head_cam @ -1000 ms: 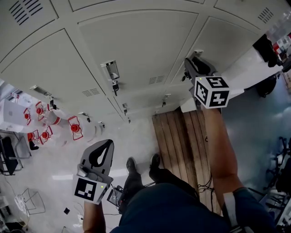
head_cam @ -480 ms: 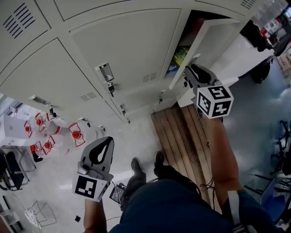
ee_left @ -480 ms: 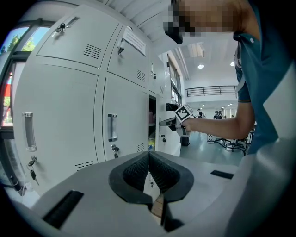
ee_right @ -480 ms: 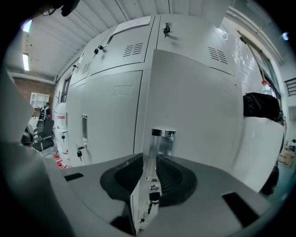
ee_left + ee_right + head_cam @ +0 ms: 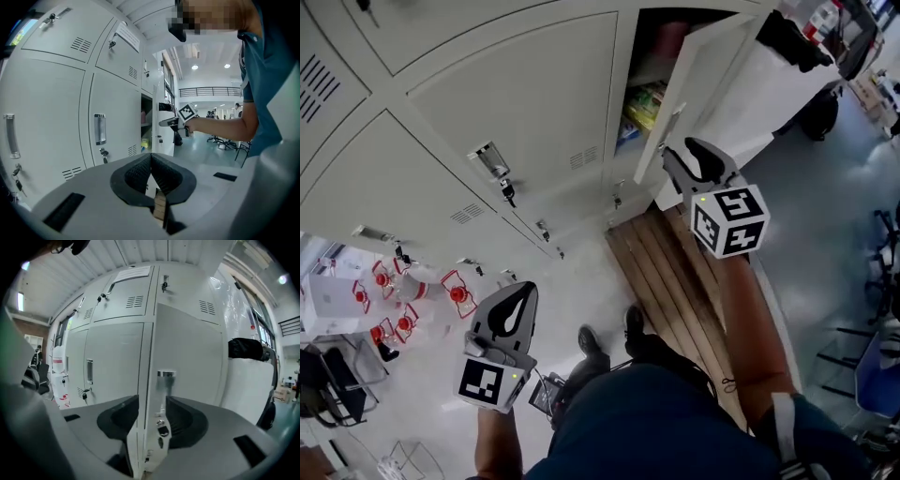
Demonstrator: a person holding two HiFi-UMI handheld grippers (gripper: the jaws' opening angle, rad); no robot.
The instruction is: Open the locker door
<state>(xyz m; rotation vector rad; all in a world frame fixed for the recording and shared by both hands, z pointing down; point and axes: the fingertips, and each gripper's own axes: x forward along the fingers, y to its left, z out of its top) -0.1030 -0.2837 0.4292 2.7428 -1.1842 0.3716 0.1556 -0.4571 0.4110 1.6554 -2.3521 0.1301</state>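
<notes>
Locker door (image 5: 187, 348) edge sits between right gripper (image 5: 152, 403) fingers, just spread; left gripper (image 5: 151, 157) closed.

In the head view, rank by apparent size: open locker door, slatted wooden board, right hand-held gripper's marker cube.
1-2. The open locker door and slatted wooden board: too alike to rank, the board partly hidden by the arm.
3. The marker cube: clearly smallest, though nearest the camera.
</notes>
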